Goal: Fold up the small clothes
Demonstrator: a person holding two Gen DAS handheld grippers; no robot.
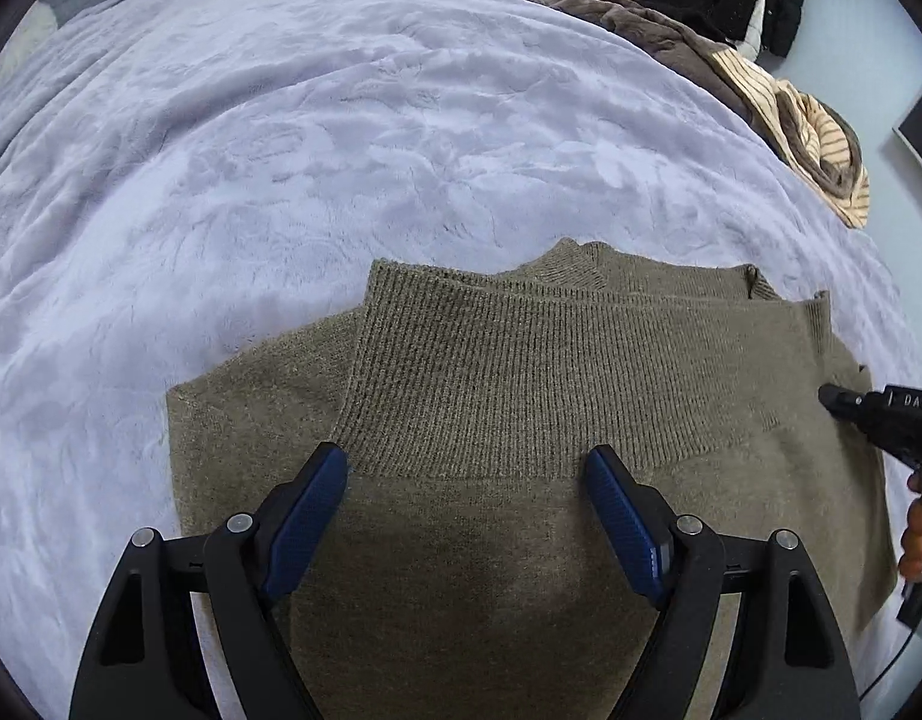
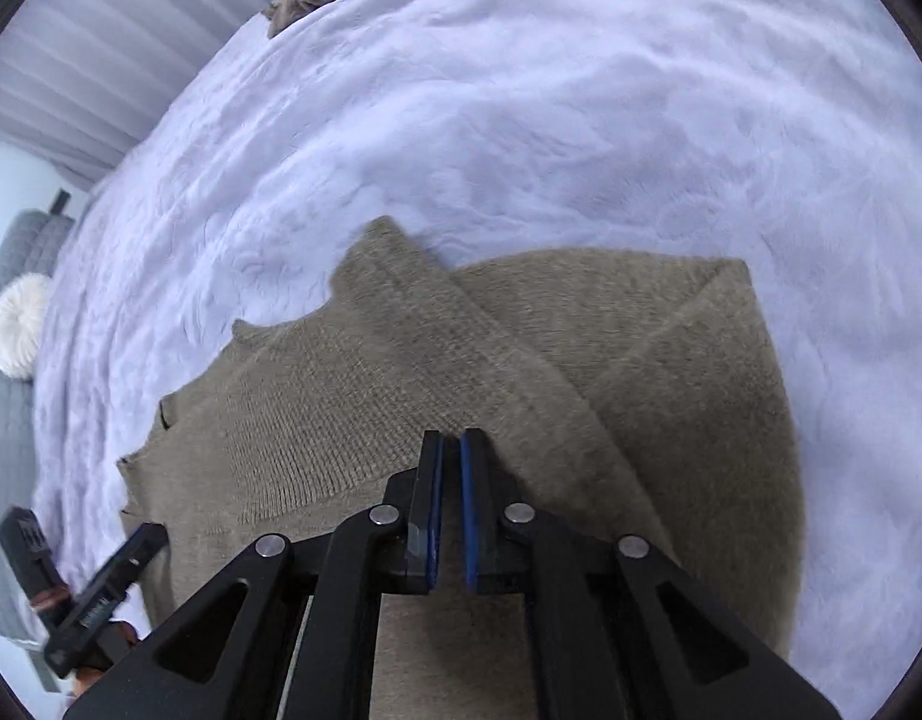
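Note:
An olive-brown knit sweater (image 1: 521, 372) lies partly folded on the lavender blanket, its ribbed hem turned over the body. It also shows in the right wrist view (image 2: 671, 396). My left gripper (image 1: 467, 468) is open, its blue pads spread above the ribbed edge, holding nothing. My right gripper (image 2: 452, 438) has its jaws nearly together with a thin gap, above the sweater, with no cloth between them. In the left wrist view the right gripper (image 1: 869, 414) is at the sweater's right edge. In the right wrist view the left gripper (image 2: 95, 588) is at the lower left.
The lavender plush blanket (image 1: 317, 150) covers the bed. A pile of brown, striped and black clothes (image 1: 701, 30) lies at the far right edge. A grey cushion and a white fluffy round pillow (image 2: 20, 324) sit left of the bed. Curtains hang behind.

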